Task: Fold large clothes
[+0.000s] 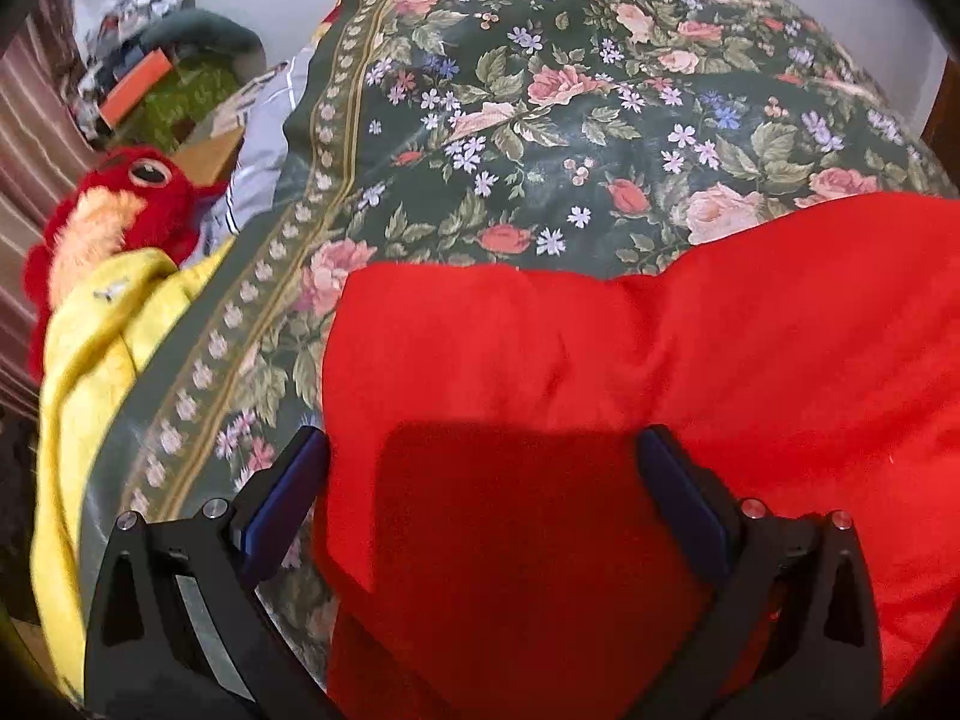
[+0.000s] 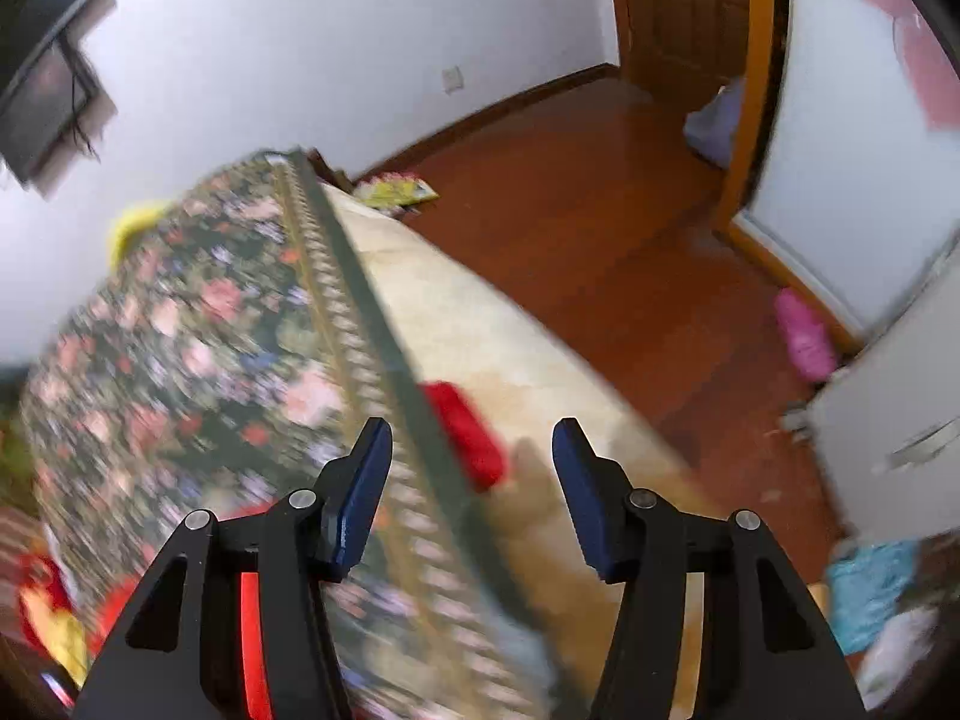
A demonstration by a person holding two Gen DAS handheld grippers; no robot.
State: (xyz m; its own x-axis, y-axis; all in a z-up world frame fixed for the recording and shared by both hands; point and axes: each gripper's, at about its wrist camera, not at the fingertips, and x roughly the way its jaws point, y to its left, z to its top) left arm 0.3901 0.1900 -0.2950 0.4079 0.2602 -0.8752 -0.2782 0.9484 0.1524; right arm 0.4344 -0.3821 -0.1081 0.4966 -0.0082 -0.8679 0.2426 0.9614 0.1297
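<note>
A large red garment (image 1: 600,396) lies bunched on a dark floral bedspread (image 1: 540,120), filling the near right of the left wrist view. My left gripper (image 1: 480,450) is open just above the garment's near left part, its blue pads (image 1: 288,498) wide apart and holding nothing. My right gripper (image 2: 471,450) is open and empty, raised above the bed's side edge. In the blurred right wrist view a piece of red cloth (image 2: 465,438) hangs over the bedspread's border (image 2: 360,324) onto the cream mattress side (image 2: 480,330), between and beyond the pads.
A yellow cloth (image 1: 90,372) and a red plush toy (image 1: 120,198) lie at the bed's left edge, with clutter behind. The right wrist view shows a wooden floor (image 2: 600,210), a door (image 2: 684,12), a pink item (image 2: 804,336) and a white cabinet (image 2: 900,420).
</note>
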